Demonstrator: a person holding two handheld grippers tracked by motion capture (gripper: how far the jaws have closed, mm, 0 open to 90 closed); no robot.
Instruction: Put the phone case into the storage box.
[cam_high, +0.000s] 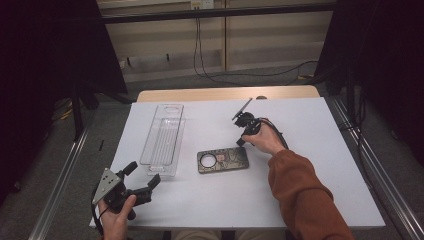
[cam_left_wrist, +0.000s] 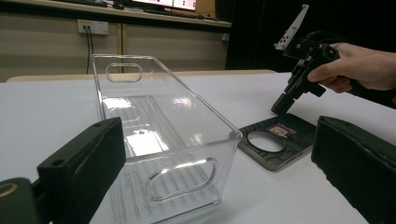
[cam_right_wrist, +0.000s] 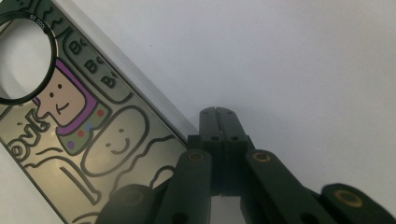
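Right gripper (cam_high: 241, 141) pointing down with jaws pressed together, nothing between them, tips at the right end of the phone case (cam_high: 223, 160), apparently touching its edge; left gripper (cam_high: 142, 179) wide open and holding nothing, resting near the front left corner of the white table (cam_high: 300, 190), aimed at the clear plastic bin (cam_high: 163, 139); case lying flat, printed side up, just right of the bin
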